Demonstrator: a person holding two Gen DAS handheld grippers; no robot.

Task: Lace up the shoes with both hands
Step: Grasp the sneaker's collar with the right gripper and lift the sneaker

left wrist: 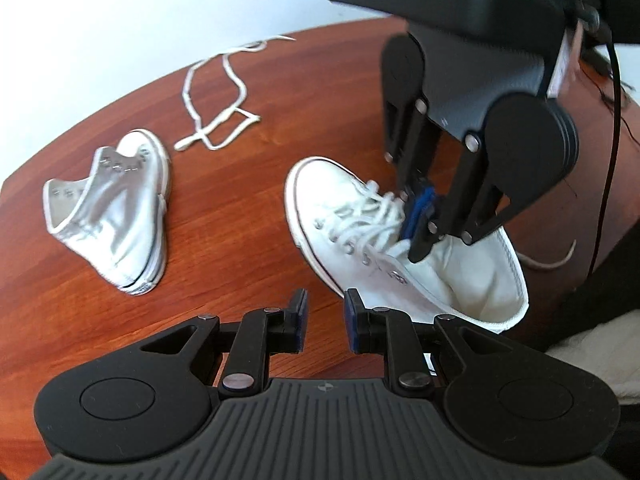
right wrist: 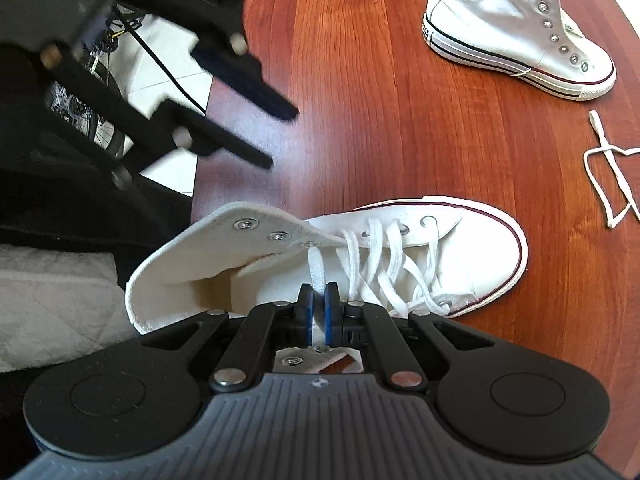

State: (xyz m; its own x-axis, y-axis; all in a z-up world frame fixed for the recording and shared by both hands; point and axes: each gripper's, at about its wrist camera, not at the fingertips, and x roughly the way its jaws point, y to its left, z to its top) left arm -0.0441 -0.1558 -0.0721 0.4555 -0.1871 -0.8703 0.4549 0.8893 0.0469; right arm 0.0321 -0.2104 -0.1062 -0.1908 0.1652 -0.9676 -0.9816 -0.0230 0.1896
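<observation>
1. Presently, half-laced shoe [right wrist: 400, 252] lies on table [right wrist: 380, 120], nearest the person.
2. Right gripper [right wrist: 319, 312] pinches lace [right wrist: 316, 270], presumably keeping it taut for the next eyelet.
3. Left gripper [left wrist: 325, 320] slightly spread, empty, beside the shoe's collar.
4. Unlaced shoe [right wrist: 516, 32], spare lace [right wrist: 612, 184] well apart.

The white high-top sneaker [right wrist: 452, 248] had white laces [right wrist: 376, 256] and a dark red sole stripe, lying on the reddish-brown wood-grain table [right wrist: 380, 120] beside blue-padded black grippers.
</observation>
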